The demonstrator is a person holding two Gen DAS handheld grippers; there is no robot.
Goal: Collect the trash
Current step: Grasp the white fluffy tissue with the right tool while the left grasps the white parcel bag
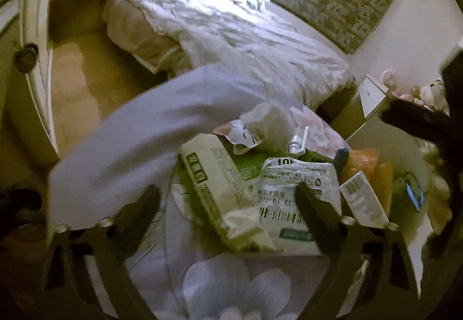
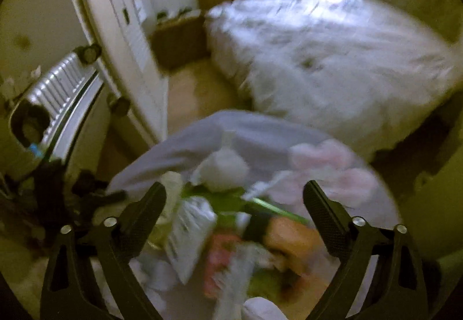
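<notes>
both claws hang over a pale lilac flower-printed bag stuffed with trash, just off the foot of a bed with a rumpled white duvet. the left gripper is spread wide, empty, straddling a crumpled white printed wrapper with a barcode; the right gripper is likewise parted and holding nothing, its view blurred. best to pinch the bag's rim, not loose wrappers, and keep the mouth up.

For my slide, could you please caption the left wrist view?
Open left gripper poised over a floral bag filled with trash: cartons, a barcoded wrapper and crumpled tissue, beside a bed.
</notes>
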